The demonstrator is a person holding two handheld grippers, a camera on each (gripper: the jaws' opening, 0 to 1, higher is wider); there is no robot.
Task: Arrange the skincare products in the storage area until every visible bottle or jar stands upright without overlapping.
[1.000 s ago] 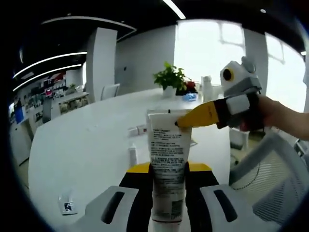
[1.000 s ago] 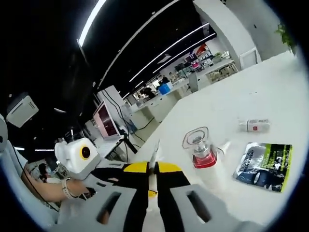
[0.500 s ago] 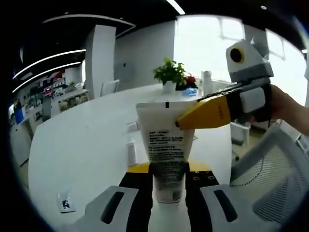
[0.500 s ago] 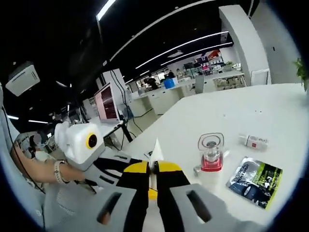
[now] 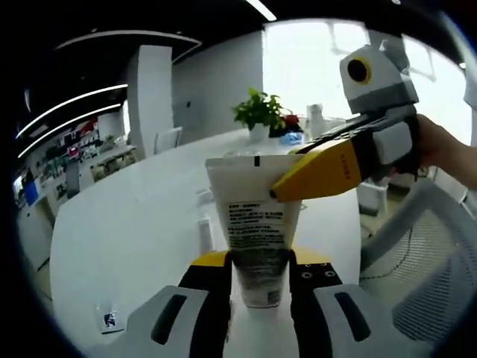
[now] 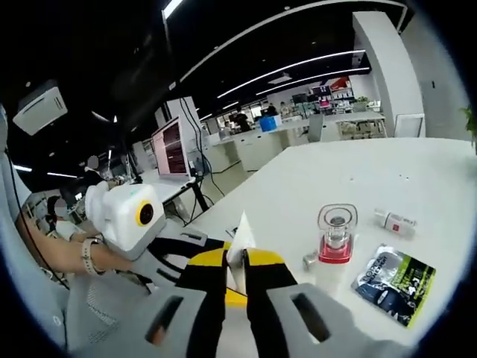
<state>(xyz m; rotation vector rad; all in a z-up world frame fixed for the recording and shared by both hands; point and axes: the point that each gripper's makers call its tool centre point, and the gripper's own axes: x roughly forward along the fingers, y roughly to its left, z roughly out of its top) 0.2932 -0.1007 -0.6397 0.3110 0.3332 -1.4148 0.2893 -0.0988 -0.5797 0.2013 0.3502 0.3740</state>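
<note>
Both grippers are gripping one white tube (image 5: pixel 257 224) above the white table (image 5: pixel 134 231): the left gripper (image 5: pixel 258 283) is clamping its lower end, the right gripper (image 6: pixel 237 277) is pinching its flat crimped edge. On the table, a dark sachet (image 6: pixel 391 283) is lying beside a clear-capped pink bottle (image 6: pixel 335 237), which is standing upright, with a small tube (image 6: pixel 395 221) lying just beyond.
</note>
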